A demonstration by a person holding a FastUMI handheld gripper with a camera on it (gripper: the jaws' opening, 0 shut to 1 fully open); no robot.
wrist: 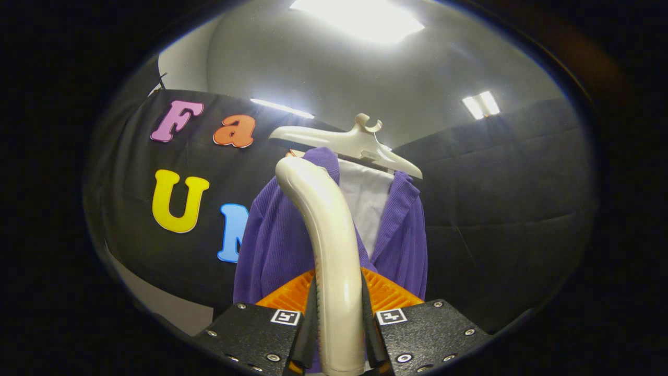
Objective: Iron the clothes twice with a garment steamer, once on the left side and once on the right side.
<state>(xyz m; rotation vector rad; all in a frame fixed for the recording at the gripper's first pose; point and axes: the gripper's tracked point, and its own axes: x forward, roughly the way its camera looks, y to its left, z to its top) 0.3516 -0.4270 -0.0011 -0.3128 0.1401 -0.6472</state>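
Gripper (339, 334) fingers clenched on the cream plastic steamer handle (323, 235), its curved neck rising before the purple ribbed cardigan (276, 245) on a white hanger (349, 142). Risk: the smooth handle twisting in the clamp, skewing a pass.

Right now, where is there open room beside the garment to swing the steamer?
The gripper is shut on the steamer handle. Open wall cloth borders the purple garment on both sides, wider beyond its right edge. It is crowded up top around the hanger.
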